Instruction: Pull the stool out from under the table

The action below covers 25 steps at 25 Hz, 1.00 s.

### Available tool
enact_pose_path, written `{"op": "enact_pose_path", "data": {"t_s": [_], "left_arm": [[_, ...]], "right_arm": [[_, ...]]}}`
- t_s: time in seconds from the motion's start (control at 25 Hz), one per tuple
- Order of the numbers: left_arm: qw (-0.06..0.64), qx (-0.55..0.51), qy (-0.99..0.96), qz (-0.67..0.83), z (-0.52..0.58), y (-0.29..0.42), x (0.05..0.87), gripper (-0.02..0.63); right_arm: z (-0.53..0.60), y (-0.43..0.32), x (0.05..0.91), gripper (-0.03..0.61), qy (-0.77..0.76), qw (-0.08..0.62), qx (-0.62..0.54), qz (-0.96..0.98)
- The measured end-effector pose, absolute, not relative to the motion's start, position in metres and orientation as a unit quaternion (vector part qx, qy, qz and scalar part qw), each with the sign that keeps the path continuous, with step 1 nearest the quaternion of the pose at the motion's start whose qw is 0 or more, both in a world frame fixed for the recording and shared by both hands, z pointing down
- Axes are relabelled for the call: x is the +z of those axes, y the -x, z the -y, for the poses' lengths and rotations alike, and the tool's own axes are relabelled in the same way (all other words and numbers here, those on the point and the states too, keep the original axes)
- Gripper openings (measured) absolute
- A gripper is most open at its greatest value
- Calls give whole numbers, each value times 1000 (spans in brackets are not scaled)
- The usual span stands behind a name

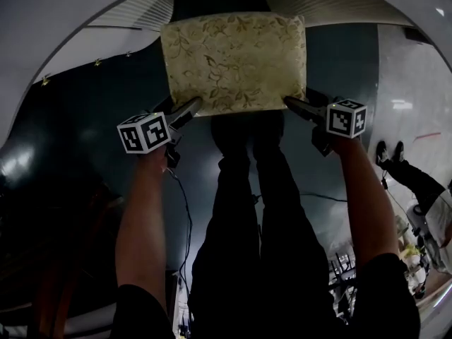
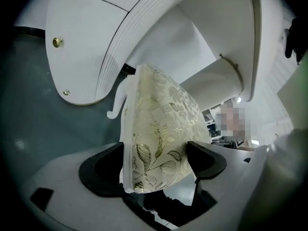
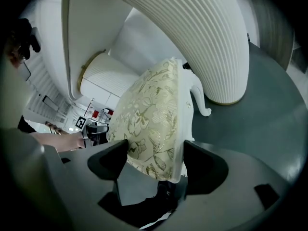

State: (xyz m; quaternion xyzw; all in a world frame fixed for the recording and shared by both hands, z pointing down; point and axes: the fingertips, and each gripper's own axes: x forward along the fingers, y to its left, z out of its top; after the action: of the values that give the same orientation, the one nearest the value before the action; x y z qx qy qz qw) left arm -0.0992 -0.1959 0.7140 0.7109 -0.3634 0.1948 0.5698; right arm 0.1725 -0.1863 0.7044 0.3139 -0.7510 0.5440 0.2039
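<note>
The stool (image 1: 233, 62) has a cream cushion with a gold leaf pattern and white curled legs (image 2: 113, 112). It stands on the dark floor just in front of the white ribbed table base (image 1: 134, 13). My left gripper (image 1: 192, 107) is at the seat's near left corner and my right gripper (image 1: 291, 103) at its near right corner. In the left gripper view, the seat edge (image 2: 159, 114) sits between the left gripper's (image 2: 156, 162) spread jaws. In the right gripper view, the cushion (image 3: 149, 109) likewise lies between the right gripper's (image 3: 155, 160) wide jaws. The pads look loose on both.
The person's dark trouser legs (image 1: 247, 210) stand right behind the stool. A thin cable (image 1: 185, 210) runs over the floor on the left. Another person's shoes (image 1: 388, 152) show at the right. The table's ribbed base (image 3: 202, 42) and pedestal (image 2: 211, 85) rise close behind the seat.
</note>
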Motion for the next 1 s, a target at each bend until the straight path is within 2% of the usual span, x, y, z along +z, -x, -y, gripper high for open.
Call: {"op": "enact_pose_path", "data": {"t_s": [0.36, 0.8, 1.0], "left_arm": [[597, 220, -689, 347, 193, 98, 717, 405], [593, 221, -688, 356, 196, 101, 719, 405], [582, 228, -683, 378, 194, 103, 709, 403]], "right_arm": [[190, -175, 705, 313, -289, 231, 567, 736], [189, -174, 707, 311, -276, 230, 578, 733], [184, -173, 708, 311, -246, 251, 594, 724]]}}
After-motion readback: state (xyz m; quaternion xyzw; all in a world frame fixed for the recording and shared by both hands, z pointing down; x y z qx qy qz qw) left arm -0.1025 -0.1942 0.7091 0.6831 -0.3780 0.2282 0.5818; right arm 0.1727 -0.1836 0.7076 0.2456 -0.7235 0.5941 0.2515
